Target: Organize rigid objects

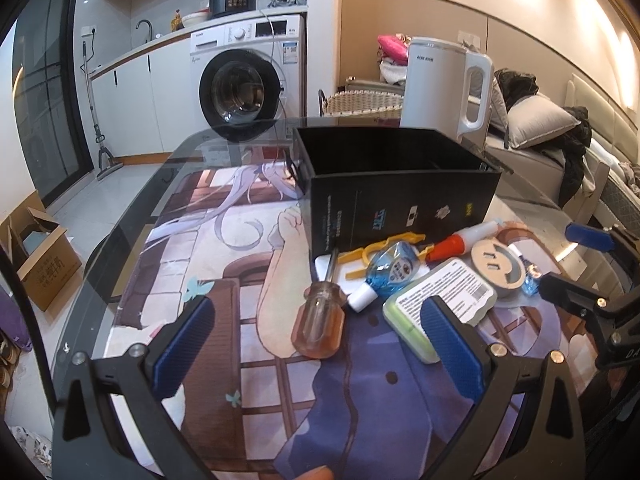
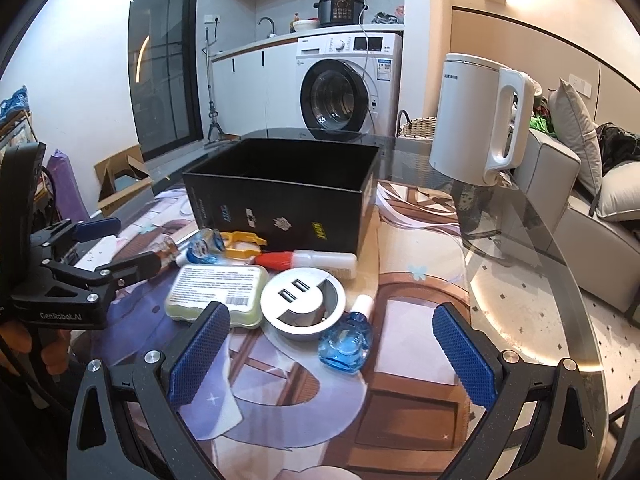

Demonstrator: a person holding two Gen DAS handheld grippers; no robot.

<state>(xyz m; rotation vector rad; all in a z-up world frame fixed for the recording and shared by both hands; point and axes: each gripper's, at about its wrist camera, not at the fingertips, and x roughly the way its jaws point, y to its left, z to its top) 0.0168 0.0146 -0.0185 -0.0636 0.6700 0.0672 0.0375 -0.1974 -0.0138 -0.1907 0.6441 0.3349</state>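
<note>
Small rigid objects lie clustered on a glass-topped table [image 2: 520,280] in front of an open black cardboard box [image 2: 280,208]: an amber-handled screwdriver [image 1: 320,320], a blue tape dispenser [image 1: 390,272], a pale green labelled case [image 2: 218,288], a round silver socket [image 2: 302,300], a red-capped white tube [image 2: 308,260] and a small blue bottle [image 2: 346,340]. Both the left gripper [image 1: 316,344] and right gripper [image 2: 332,352] hover above the table with jaws spread wide, holding nothing.

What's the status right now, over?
Left gripper open, right gripper open, both empty. Open black cardboard box empty as seen. Amber-handled screwdriver, blue plastic bottle still on mat.
</note>
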